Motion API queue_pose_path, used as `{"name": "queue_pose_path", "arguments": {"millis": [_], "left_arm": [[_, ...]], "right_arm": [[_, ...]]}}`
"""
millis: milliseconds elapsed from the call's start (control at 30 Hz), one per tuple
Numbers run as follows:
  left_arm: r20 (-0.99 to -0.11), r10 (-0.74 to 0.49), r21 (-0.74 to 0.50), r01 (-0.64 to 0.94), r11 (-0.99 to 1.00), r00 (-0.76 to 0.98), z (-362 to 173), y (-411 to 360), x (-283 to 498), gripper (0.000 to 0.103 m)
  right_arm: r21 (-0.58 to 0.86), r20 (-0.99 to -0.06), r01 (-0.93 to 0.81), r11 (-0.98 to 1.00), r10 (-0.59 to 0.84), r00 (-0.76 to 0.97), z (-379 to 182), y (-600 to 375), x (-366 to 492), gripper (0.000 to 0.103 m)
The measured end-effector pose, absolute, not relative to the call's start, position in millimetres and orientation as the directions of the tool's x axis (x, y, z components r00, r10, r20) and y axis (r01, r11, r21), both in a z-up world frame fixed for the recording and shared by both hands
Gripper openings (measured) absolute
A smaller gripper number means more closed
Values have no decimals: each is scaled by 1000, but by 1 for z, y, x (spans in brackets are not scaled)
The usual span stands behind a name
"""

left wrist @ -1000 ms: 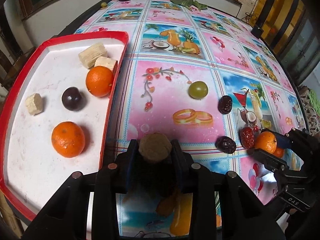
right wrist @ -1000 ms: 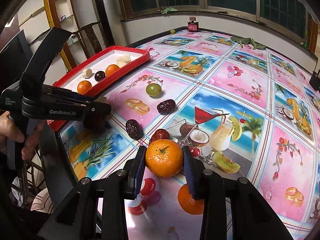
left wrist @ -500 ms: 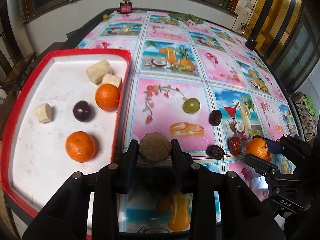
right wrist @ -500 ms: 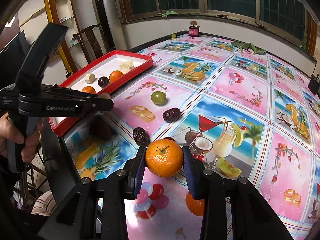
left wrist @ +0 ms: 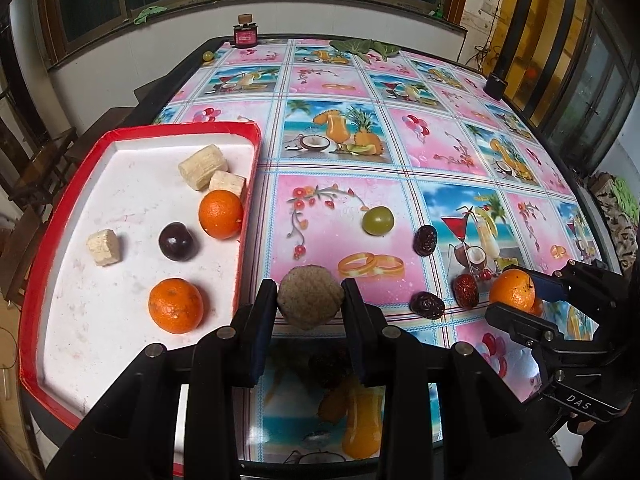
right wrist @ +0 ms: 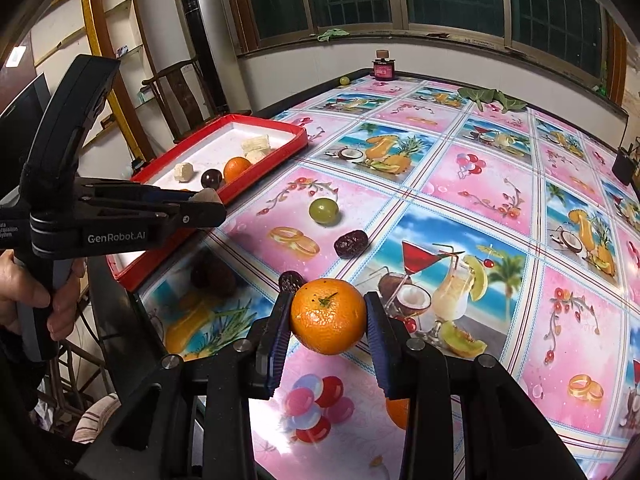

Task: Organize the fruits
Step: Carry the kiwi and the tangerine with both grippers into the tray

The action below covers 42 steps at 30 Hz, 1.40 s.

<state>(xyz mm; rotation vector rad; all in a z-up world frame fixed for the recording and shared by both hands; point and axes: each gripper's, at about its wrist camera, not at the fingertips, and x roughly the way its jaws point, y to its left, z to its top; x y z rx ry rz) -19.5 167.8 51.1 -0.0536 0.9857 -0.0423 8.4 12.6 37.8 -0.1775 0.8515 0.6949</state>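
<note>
My left gripper (left wrist: 310, 302) is shut on a rough brown walnut (left wrist: 310, 300), held above the table just right of the red tray (left wrist: 248, 200). The tray holds two oranges (left wrist: 176, 306), a dark plum (left wrist: 177, 241) and several pale cut chunks (left wrist: 202, 166). My right gripper (right wrist: 327, 316) is shut on an orange (right wrist: 327, 316), lifted off the table; it also shows at the right of the left wrist view, where the orange (left wrist: 512, 290) sits in the jaws. A green grape (left wrist: 377, 220) and three dark red dates (left wrist: 426, 240) lie loose on the tablecloth.
The table has a bright patterned cloth (left wrist: 340, 132). A small red jar (left wrist: 245, 34) and green leaves (left wrist: 364, 46) sit at its far edge, a black box (left wrist: 495, 85) at far right. A hand (right wrist: 36, 292) holds the left gripper's handle. Chairs stand beyond the tray.
The left gripper has risen with the walnut, so the tray and table look smaller and farther. The right gripper with its orange has stayed almost still.
</note>
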Motion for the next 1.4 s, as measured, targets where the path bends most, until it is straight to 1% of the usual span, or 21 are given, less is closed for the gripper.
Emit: {"name": "queue_pose_path", "arguments": {"millis": [267,500,800,1033,1267,1400], "left_arm": [[-808,-77,-100,-7,995,584,68,189,-38,30],[-794,-39,-107,-76,991,607,82,232,-52,31],[-823,-2,-108,-153,982,568,67,278,-56,31],[-842,18,-110,-203,973,539,51,305,-58,31],[-845,4,-120,-197,973,535,43,310,-50,31],[-847,-2,-122,-191,974,532,40,312,-43,31]], "right_arm": [[130,-736,-631,765,501,455,43,20,5,36],[132,-729,-647,751,516,450,50,31,1,36],[191,-718,-682,706,574,394,55,61,-6,36],[193,-715,-746,638,612,339,64,105,-9,36],[155,-723,-787,597,611,321,72,137,-6,36],[161,-721,-795,584,620,310,78,154,9,36]]}}
